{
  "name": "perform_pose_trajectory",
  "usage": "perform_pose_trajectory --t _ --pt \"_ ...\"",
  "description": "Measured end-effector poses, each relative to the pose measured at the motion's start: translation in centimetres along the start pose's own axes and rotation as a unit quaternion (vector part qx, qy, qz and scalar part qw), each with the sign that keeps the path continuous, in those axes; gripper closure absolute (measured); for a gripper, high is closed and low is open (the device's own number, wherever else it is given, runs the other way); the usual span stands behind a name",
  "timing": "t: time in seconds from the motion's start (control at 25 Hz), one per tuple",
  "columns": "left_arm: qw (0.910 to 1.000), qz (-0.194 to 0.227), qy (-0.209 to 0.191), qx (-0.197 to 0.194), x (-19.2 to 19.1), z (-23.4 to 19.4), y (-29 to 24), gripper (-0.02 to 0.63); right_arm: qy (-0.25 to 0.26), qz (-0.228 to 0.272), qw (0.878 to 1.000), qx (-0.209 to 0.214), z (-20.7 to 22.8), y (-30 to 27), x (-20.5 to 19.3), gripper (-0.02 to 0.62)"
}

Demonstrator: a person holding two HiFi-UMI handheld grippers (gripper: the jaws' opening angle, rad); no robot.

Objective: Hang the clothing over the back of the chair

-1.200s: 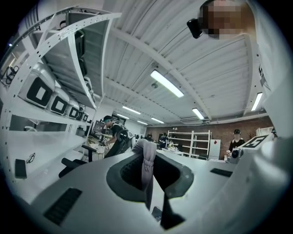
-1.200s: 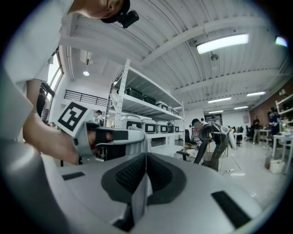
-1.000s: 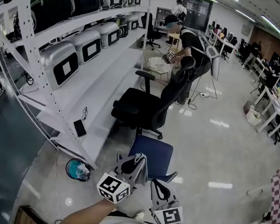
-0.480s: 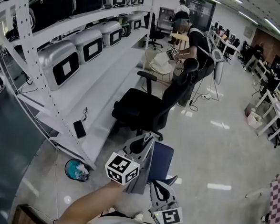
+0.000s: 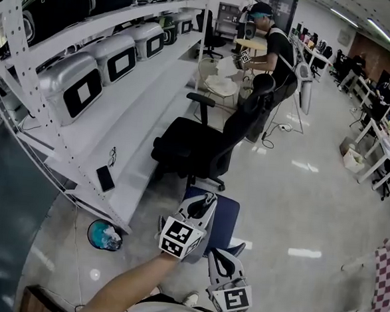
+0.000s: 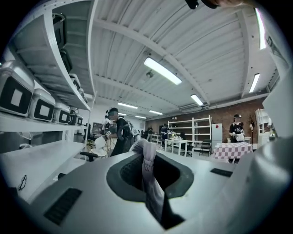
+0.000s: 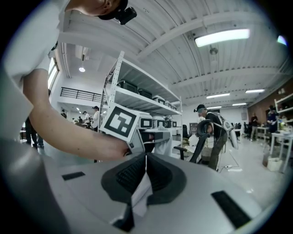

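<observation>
Clothing (image 6: pixel 147 173): pale fabric, gripped at two places, one in each claw; how it hangs below them is unclear from the head view.
Left claw (image 5: pixel 205 203): jaws pressed together on a fold of the fabric, which stands up between them in the left gripper view.
Right claw (image 5: pixel 218 259): jaws pinched on a white edge of the same fabric, which runs down from them in the right gripper view.
Office chair (image 5: pixel 196 145): black, on the floor at 12 o'clock from both claws and apart from them, beside the shelving (image 5: pixel 138 115) at its 9 o'clock.
Chair back (image 5: pixel 247 119): rises at 3 o'clock of the seat. Its top edge seems to run about 12 to 6, so it lies end-on to the claws.
Key relation: the back lies at about 1 o'clock from the left claw; the garment probably has to go up and across that edge.
Nearer hand: the left; the right claw sits at its 5 o'clock, close to the body.
Left arm pose: forearm reaches in from 7 o'clock, claw level, aimed at about 12 to 1 o'clock.
Right hand pose: tucked low, claw aimed at about 11 o'clock.
</observation>
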State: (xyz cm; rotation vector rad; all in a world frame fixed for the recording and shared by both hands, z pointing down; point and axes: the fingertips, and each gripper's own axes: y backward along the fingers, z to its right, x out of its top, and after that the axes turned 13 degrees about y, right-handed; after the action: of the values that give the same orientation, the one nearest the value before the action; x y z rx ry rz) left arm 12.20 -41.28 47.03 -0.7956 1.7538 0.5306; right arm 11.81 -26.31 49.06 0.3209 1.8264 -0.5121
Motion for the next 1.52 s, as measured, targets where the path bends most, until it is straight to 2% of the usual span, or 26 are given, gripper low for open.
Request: perform_pose_trajectory --t 0.16,0.36,0.56,0.64,0.72,0.92,1.12,1.2,1.36,1.52 --pt "0.9987 -0.052 0.000 0.004 -4.4 -1.0 -1.4 0.577 -0.003 -0.009 1.000 -0.001 0.3 0.2 -0.5 0.577" --pt "0.9937 -0.100 0.046 0.023 -8.2 -2.6 -2.0 0.577 -0.011 -0.020 1.000 -0.006 0.8 0.9 -1.7 0.578" --pt "0.9895 -0.138 0.039 0.019 -10.5 -2.2 -2.0 0.574 -0.014 -0.023 1.000 -0.012 1.6 0.8 -2.0 0.577" --pt "0.9871 -0.154 0.042 0.014 -11.3 -2.2 -1.7 0.550 -0.014 -0.022 1.000 -0.009 1.6 0.5 -1.8 0.578" --pt "0.9824 -0.179 0.051 0.002 -12.4 -1.8 -1.4 0.491 -0.017 -0.018 1.000 -0.002 1.3 0.2 -1.8 0.577" --pt "0.9729 -0.222 0.064 -0.014 -14.7 -1.2 0.0 0.467 -0.017 -0.009 1.000 0.014 0.7 -0.6 -1.1 0.578" --pt "0.9678 -0.242 0.066 -0.017 -15.1 -1.4 0.6 0.395 -0.023 -0.002 1.000 0.021 0.2 -1.0 -1.0 0.577" --pt "0.9626 -0.264 0.058 -0.015 -15.7 -1.5 1.0 0.369 -0.026 0.001 0.999 0.022 0.0 -1.0 -0.8 0.578" --pt "0.9532 -0.300 0.031 -0.013 -16.7 -1.1 1.6 0.362 -0.026 0.006 0.999 0.021 0.1 -0.8 -0.6 0.578" --pt "0.9407 -0.334 0.058 -0.017 -17.8 -0.9 2.3 0.366 -0.030 0.009 0.999 0.017 -0.1 -0.7 -0.5 0.577"
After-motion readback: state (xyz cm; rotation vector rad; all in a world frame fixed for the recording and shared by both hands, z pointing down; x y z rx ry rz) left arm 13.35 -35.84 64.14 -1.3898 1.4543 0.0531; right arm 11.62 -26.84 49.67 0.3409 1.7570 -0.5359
